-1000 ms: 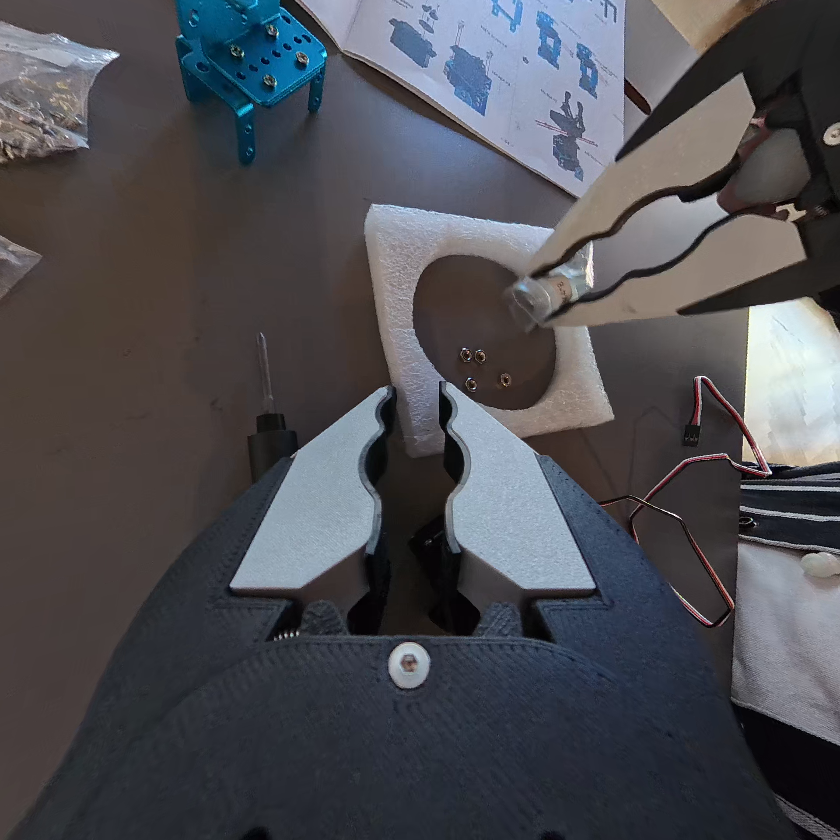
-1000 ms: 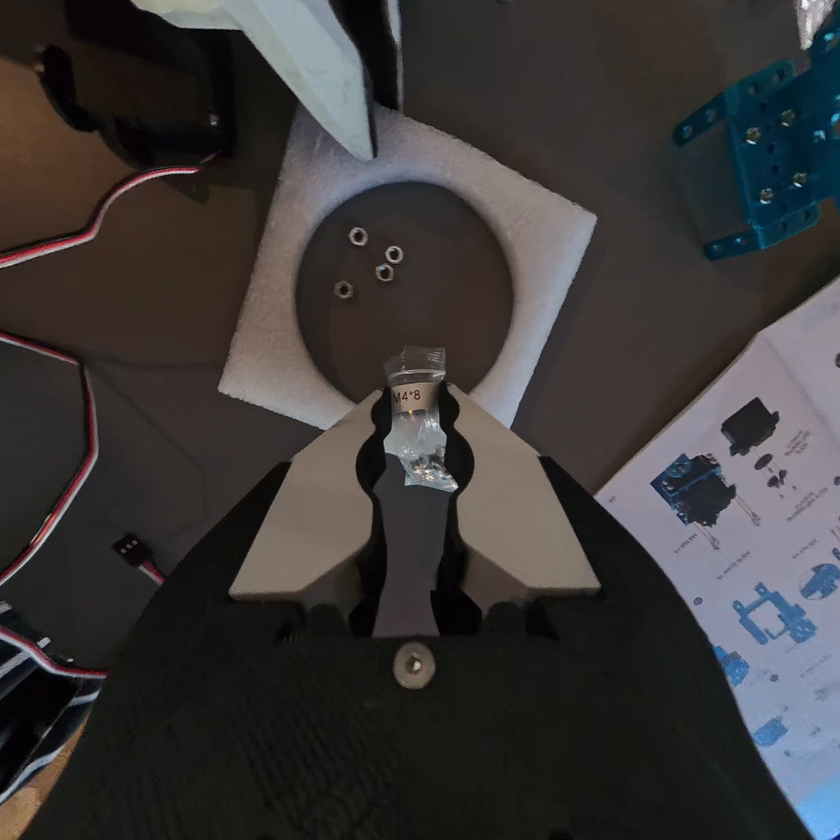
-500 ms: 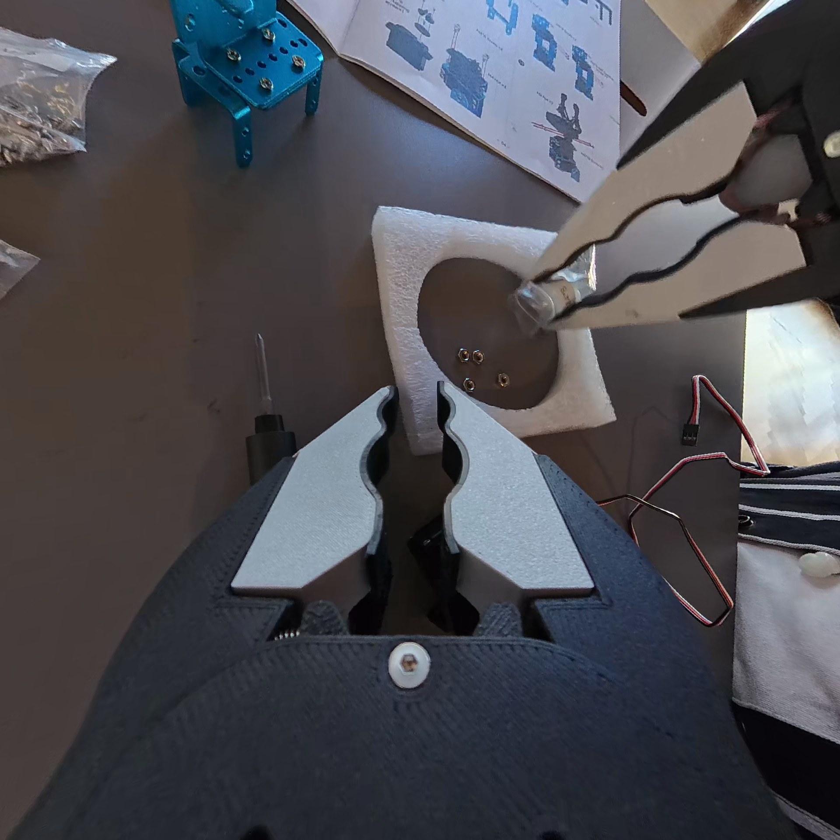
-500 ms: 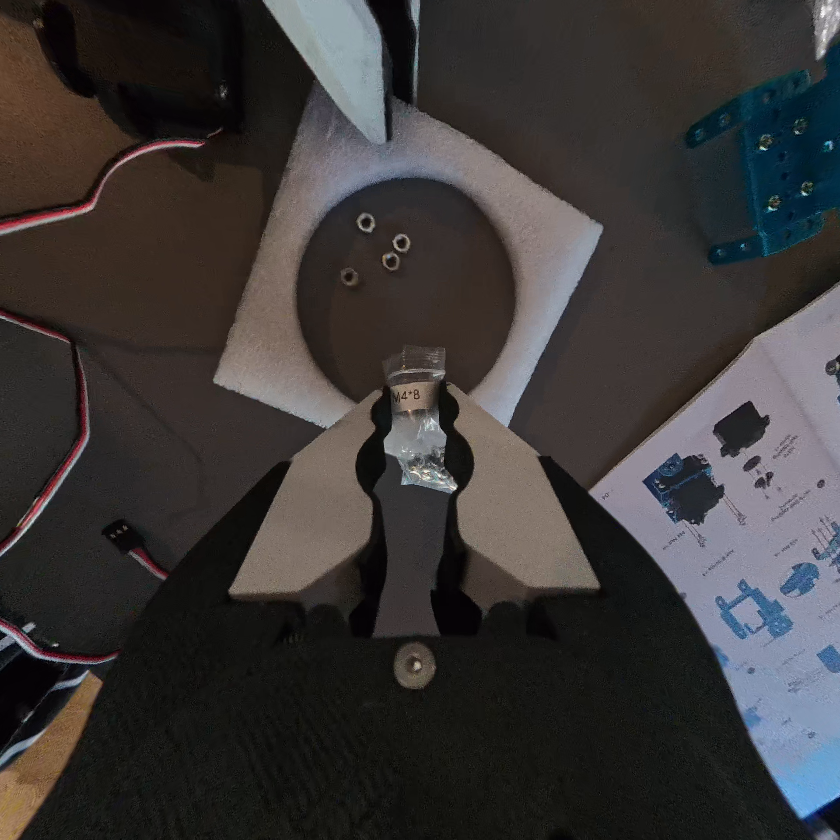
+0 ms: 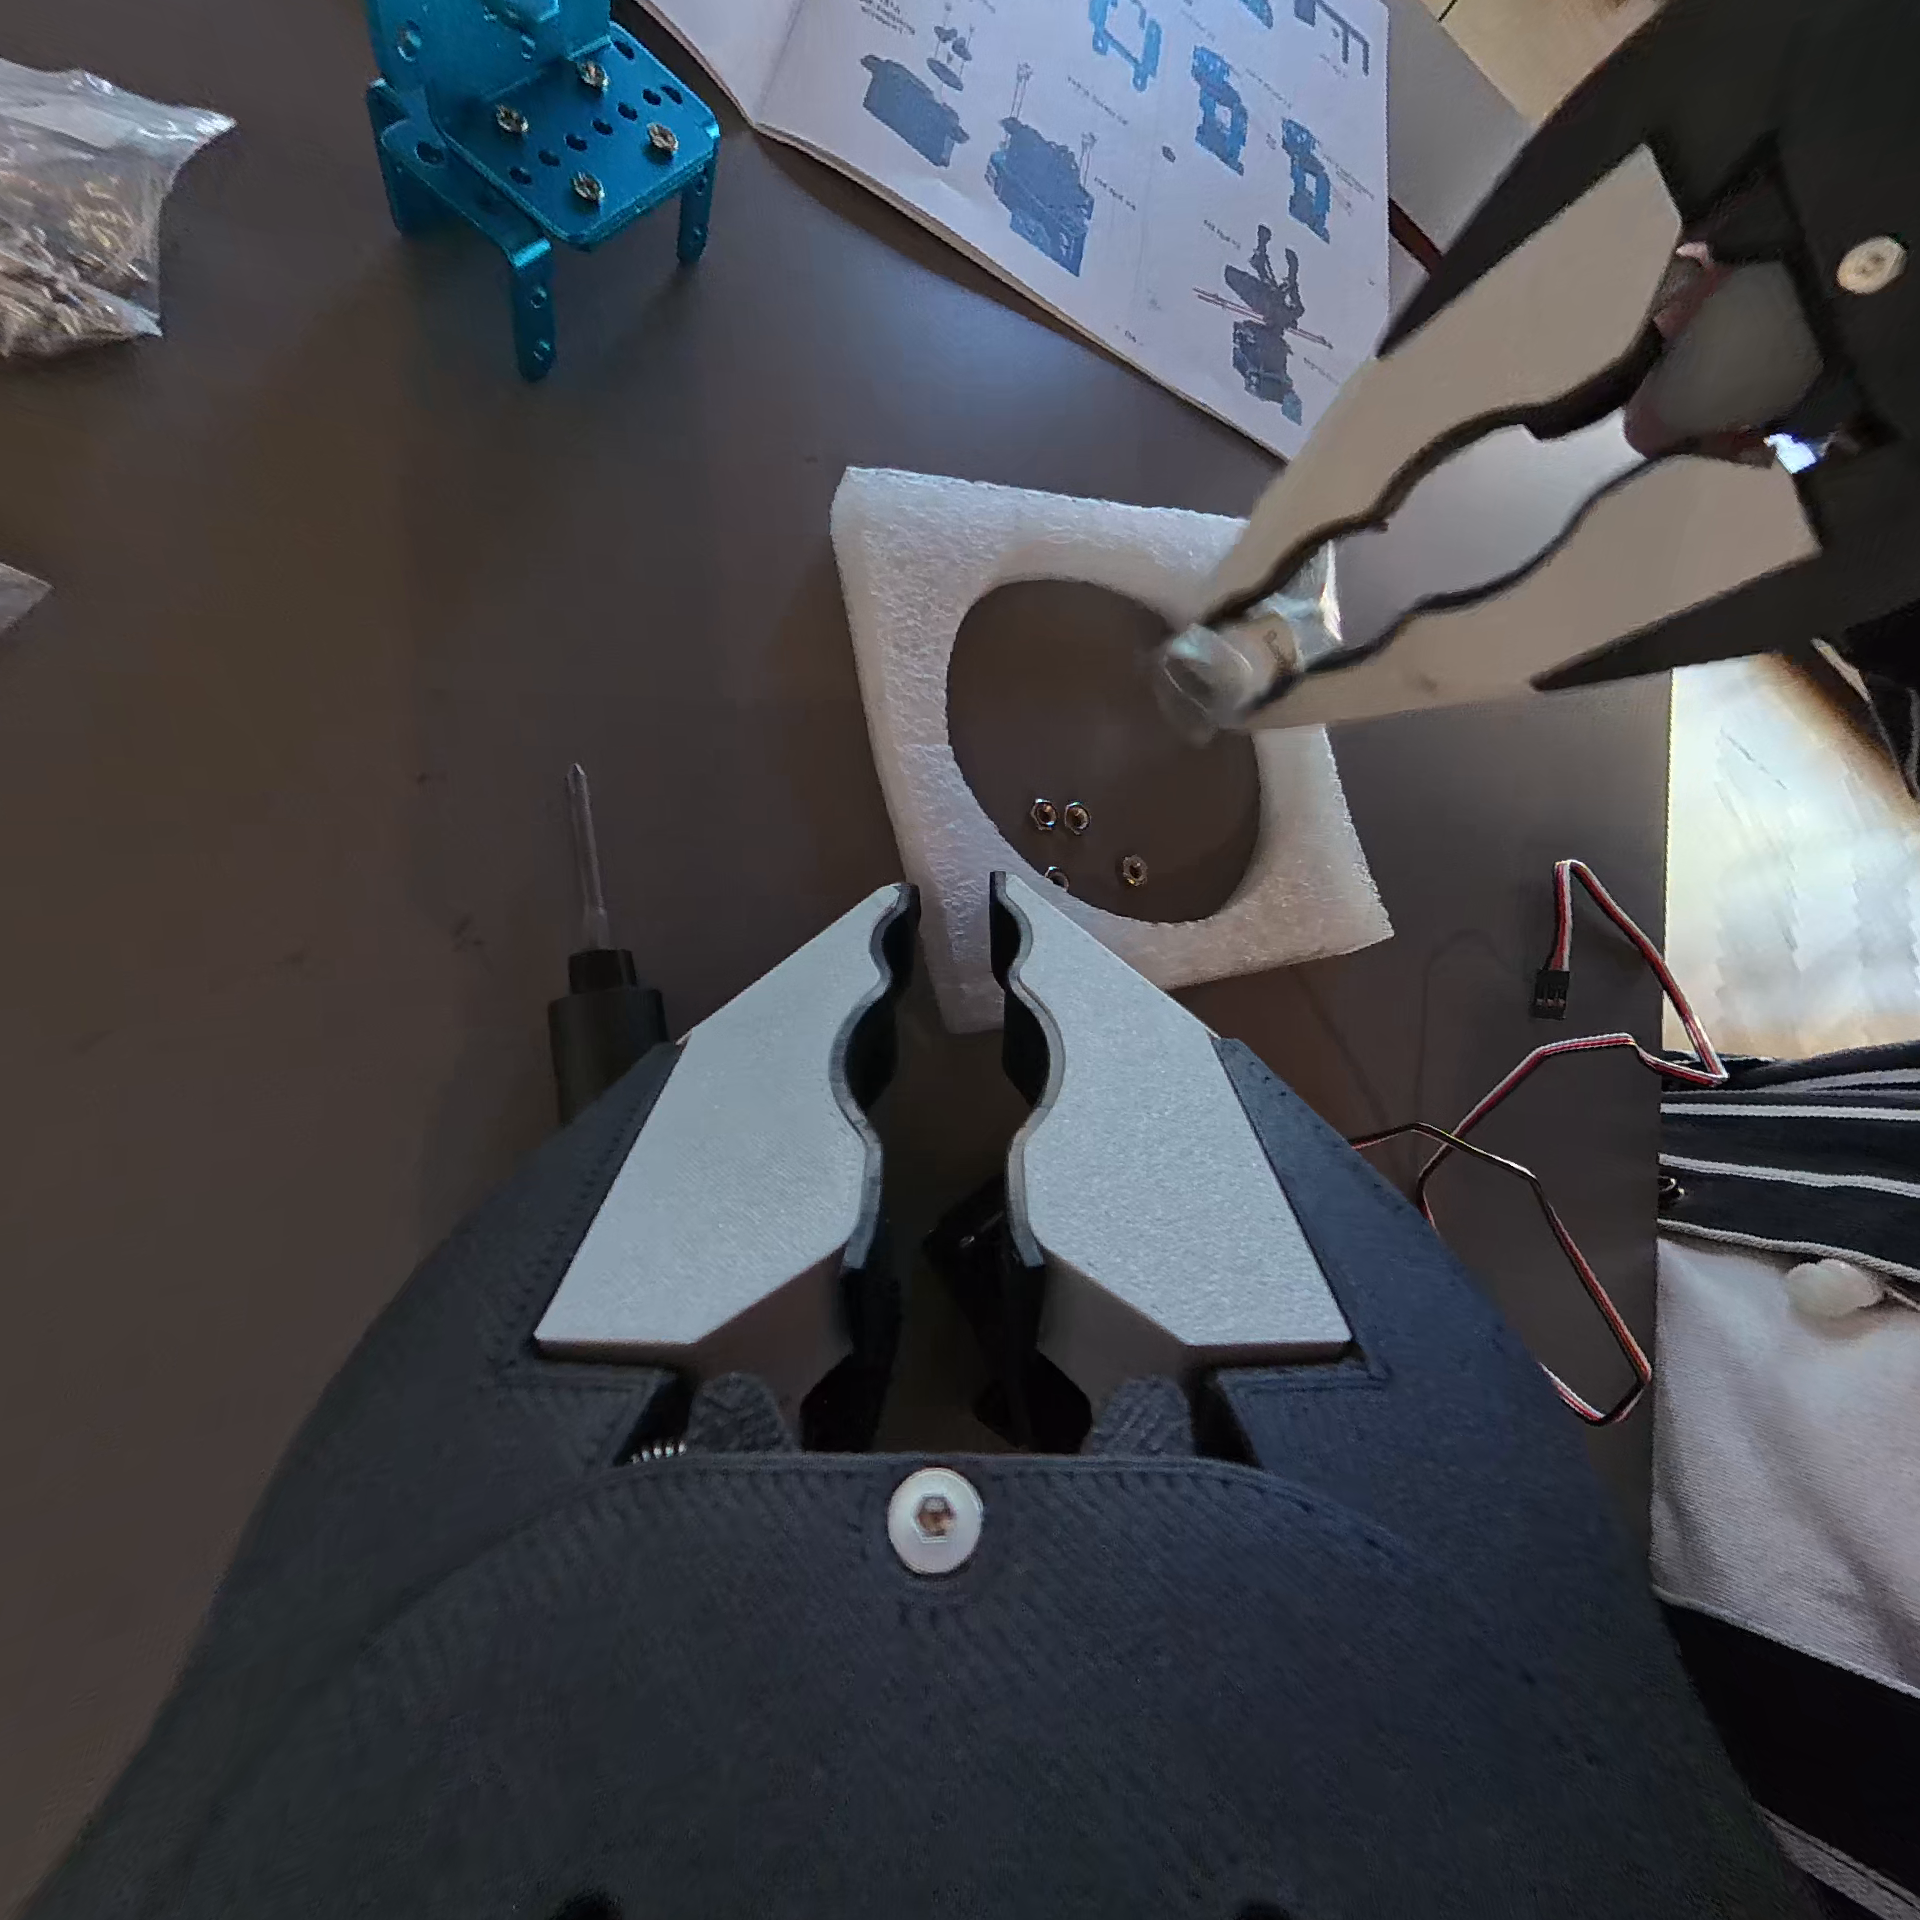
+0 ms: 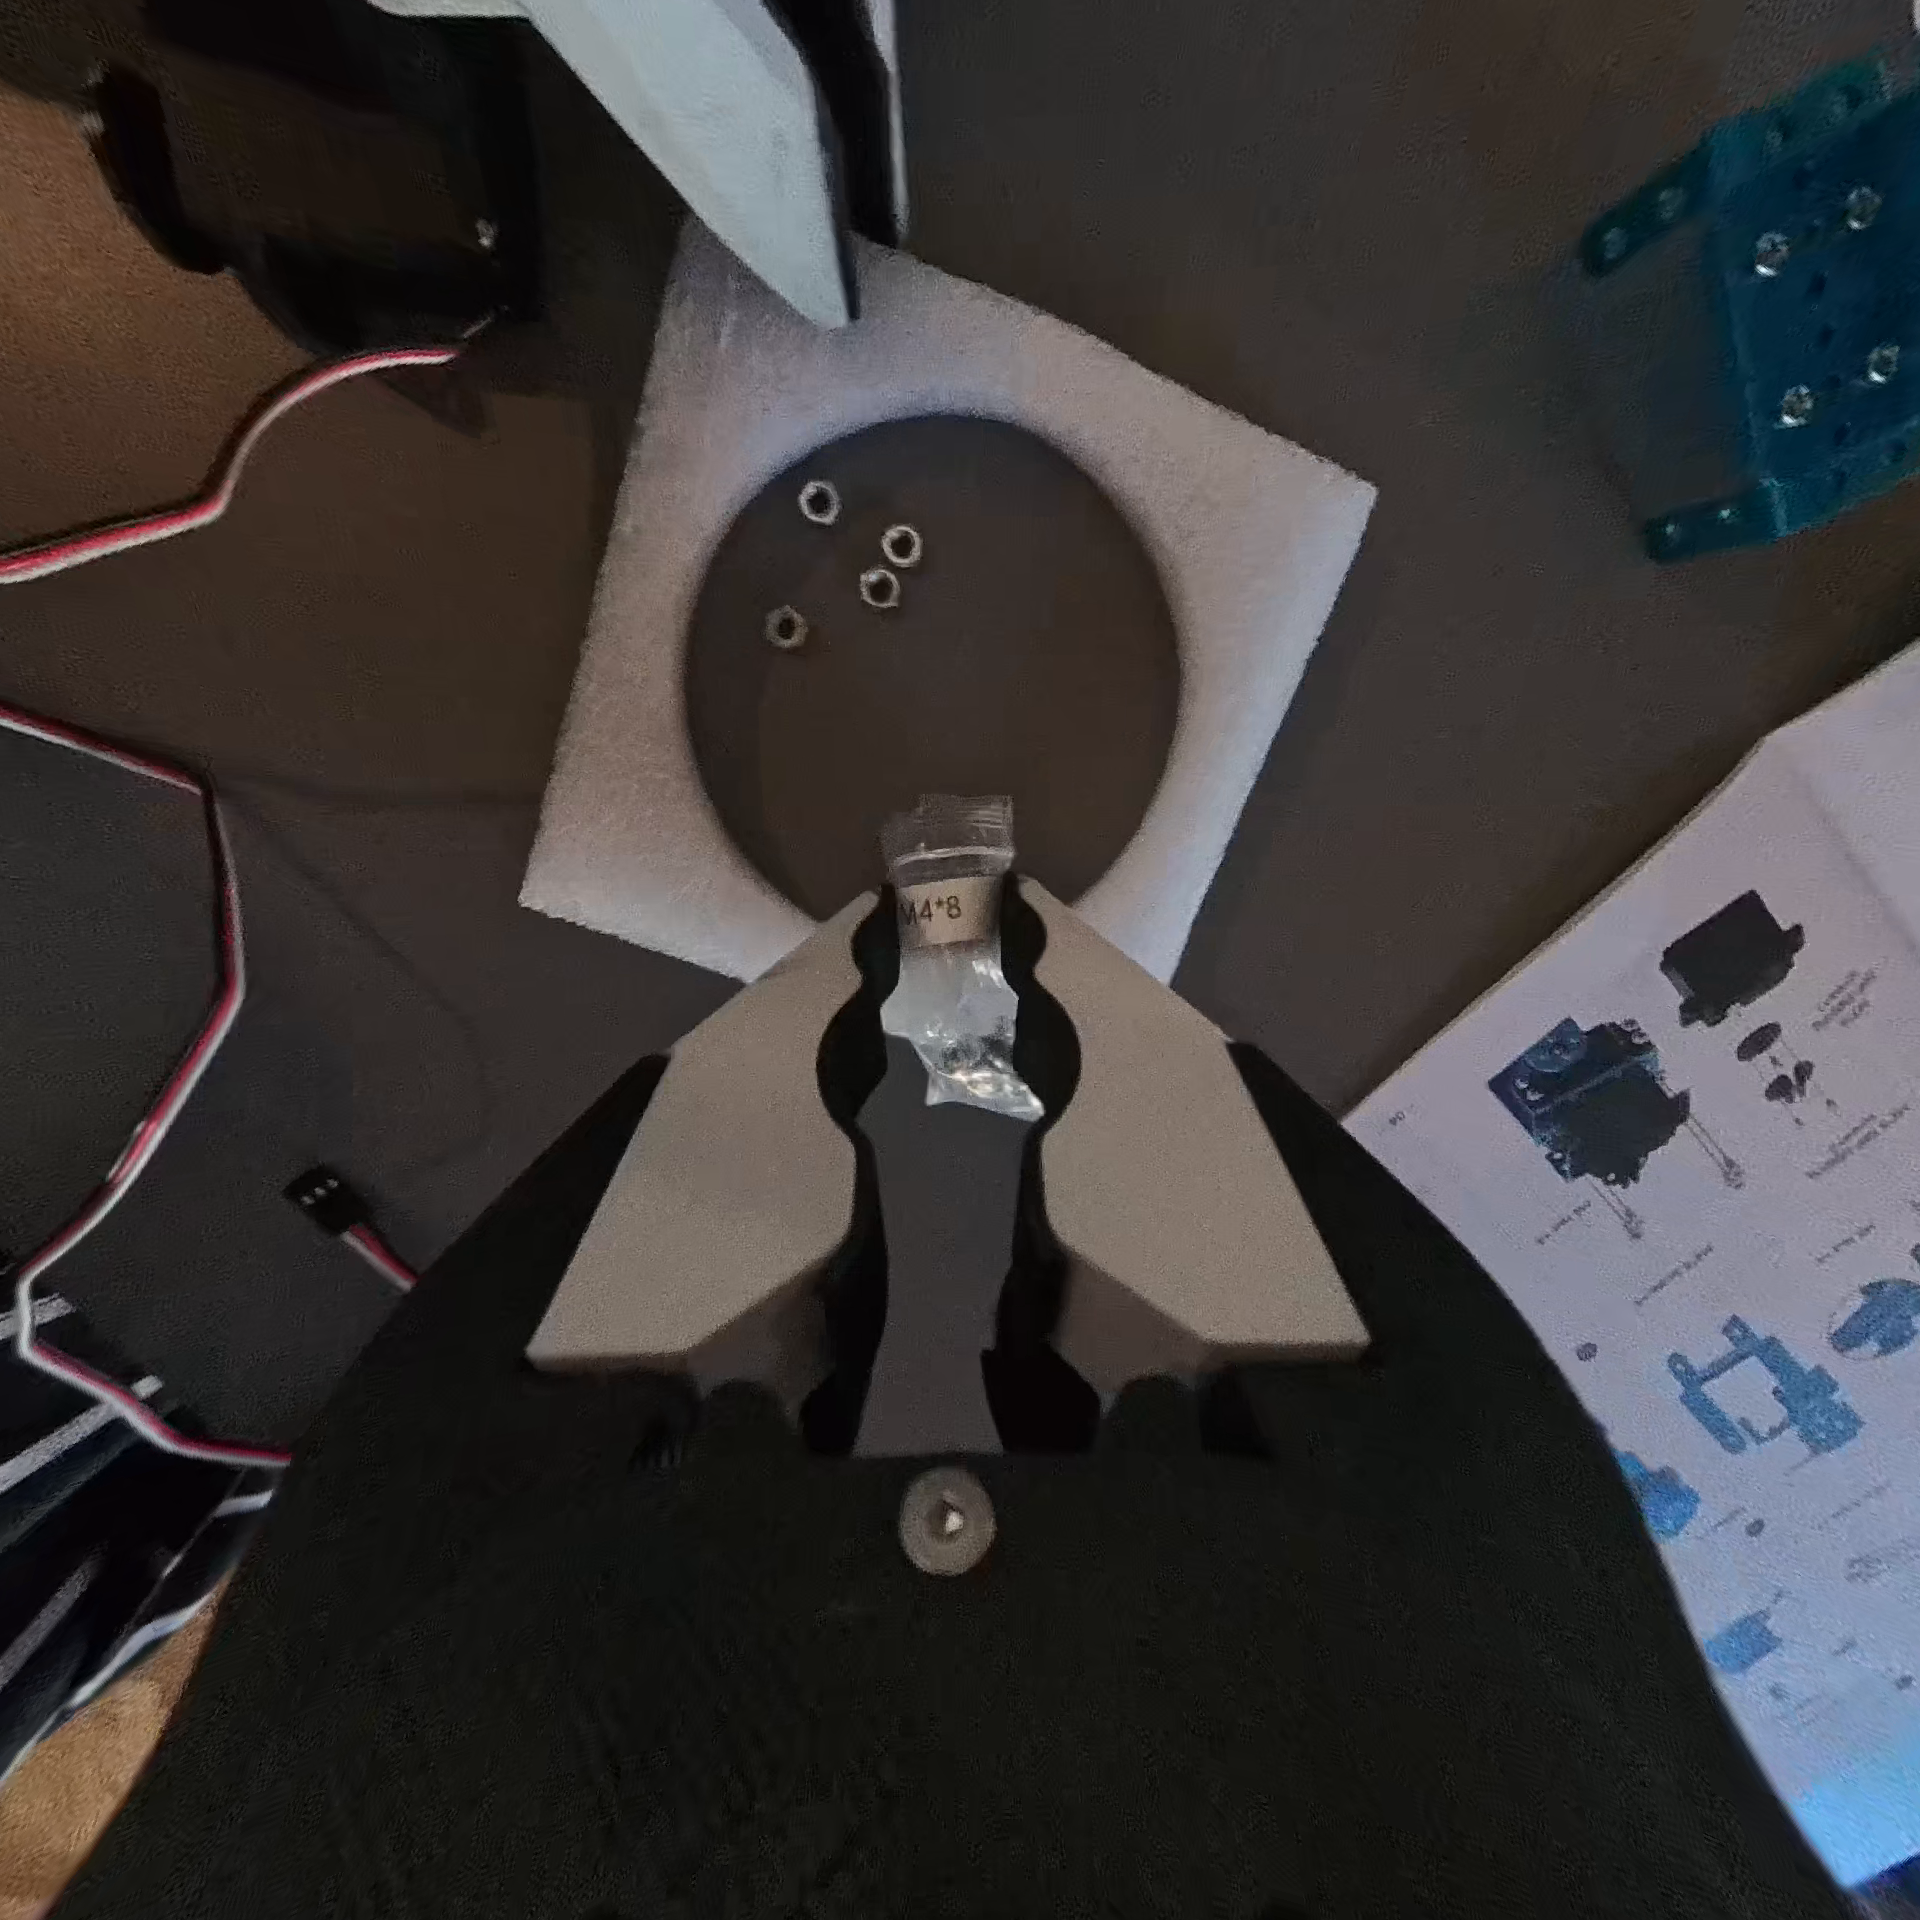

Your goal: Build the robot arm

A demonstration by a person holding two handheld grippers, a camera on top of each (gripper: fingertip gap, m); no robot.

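Observation:
My right gripper [image 6: 951, 904] is shut on a small clear plastic bag of screws [image 6: 956, 1023] with a white label. It holds the bag above the near edge of the round cut-out in a white foam square [image 6: 1247, 582]. Several small nuts [image 6: 878, 587] lie loose in the cut-out. In the left wrist view the right gripper [image 5: 1236, 665] and the bag [image 5: 1210, 675] hang over the foam square [image 5: 904, 623] and the nuts [image 5: 1075, 821]. My left gripper [image 5: 951, 894] is empty, its jaws a narrow gap apart, at the foam's near corner.
A blue metal bracket [image 5: 561, 135] and an illustrated instruction sheet [image 5: 1091, 156] lie at the far side. A screwdriver [image 5: 597, 997] lies left of my left gripper. A bag of hardware [image 5: 73, 208] is far left. Servo wires [image 5: 1590, 1091] and a person's clothing [image 5: 1787, 1351] are at the right.
The right gripper has drifted very slightly over the foam with the bag still in it. The left gripper has not moved.

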